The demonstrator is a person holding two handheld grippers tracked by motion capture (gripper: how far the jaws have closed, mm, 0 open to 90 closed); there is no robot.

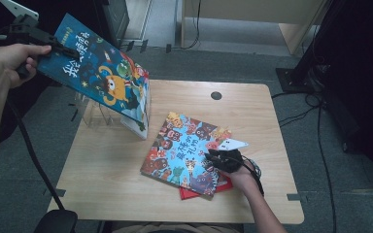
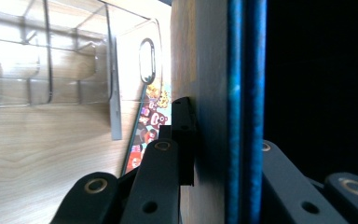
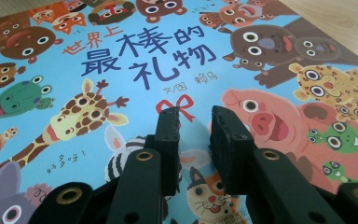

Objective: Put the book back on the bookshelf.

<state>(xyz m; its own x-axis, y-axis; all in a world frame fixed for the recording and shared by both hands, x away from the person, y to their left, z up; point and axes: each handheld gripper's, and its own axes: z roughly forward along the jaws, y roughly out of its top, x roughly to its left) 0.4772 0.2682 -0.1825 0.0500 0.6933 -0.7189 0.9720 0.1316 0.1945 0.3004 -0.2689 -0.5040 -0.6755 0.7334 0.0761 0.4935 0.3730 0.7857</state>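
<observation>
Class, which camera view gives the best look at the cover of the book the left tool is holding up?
The high view: the dark blue monster book shows its whole cover there, tilted, pinched at its corner by the left tool. The left gripper view shows the book edge-on between the jaws. The right gripper view looks at the animal book.

Blue monster book [image 1: 102, 73] (tilted) held above table.

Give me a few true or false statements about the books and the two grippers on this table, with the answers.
1. The left gripper is clamped on the blue monster book, held above the table. True.
2. The right gripper grips a book. False: its jaws stand apart with nothing between, over the animal book.
3. A red book lies under the animal book. True.
4. The clear rack is on the table's right edge. False: it stands at the left.
</observation>
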